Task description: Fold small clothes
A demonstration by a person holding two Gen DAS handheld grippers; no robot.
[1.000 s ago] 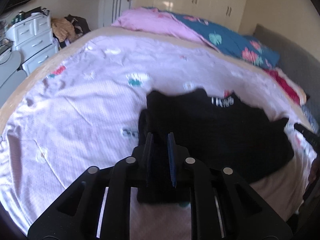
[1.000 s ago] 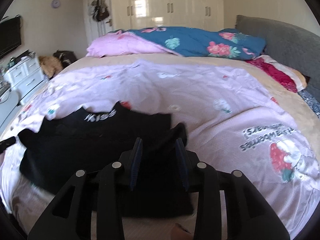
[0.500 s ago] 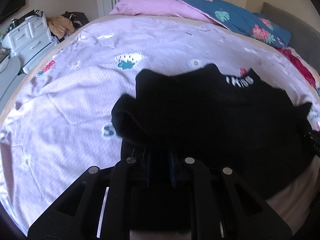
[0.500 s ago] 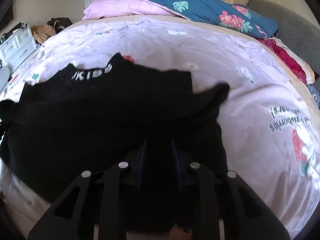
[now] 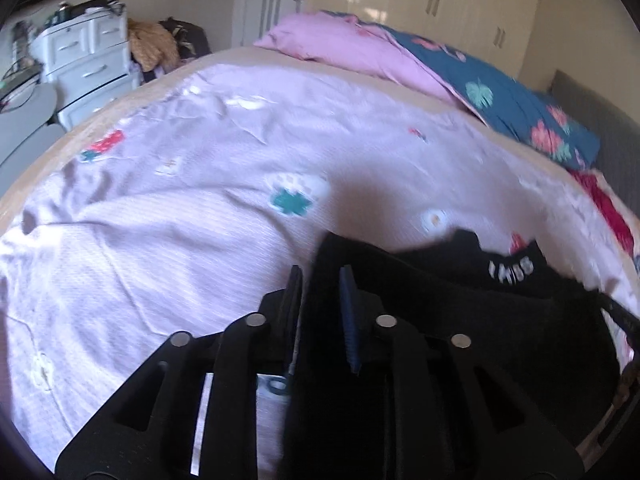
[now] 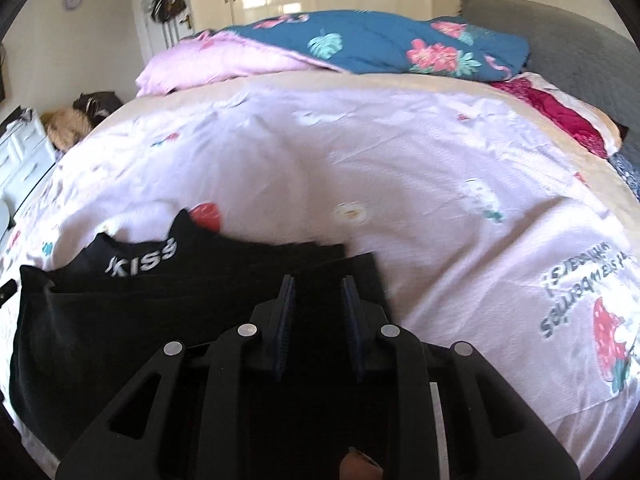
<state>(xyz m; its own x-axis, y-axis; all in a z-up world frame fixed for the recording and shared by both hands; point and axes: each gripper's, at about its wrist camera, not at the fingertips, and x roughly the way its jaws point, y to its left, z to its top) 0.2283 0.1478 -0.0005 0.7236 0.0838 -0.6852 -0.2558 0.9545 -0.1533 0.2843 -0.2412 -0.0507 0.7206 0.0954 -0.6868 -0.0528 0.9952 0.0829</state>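
left gripper (image 5: pixel 320 280): jaws opening, pads a little apart over the black t-shirt (image 5: pixel 460 320) edge; no pinch visible. right gripper (image 6: pixel 318 288): pads slightly spread, grip on cloth cannot be told. the shirt lies at 6 o'clock on the pink bedsheet (image 6: pixel 400 168), lower half folded up toward the collar. further folds remain. both grippers angle downward.

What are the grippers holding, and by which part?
Black shirt: left gripper, jaws opening, has its side edge between them; right gripper: hold cannot be told.
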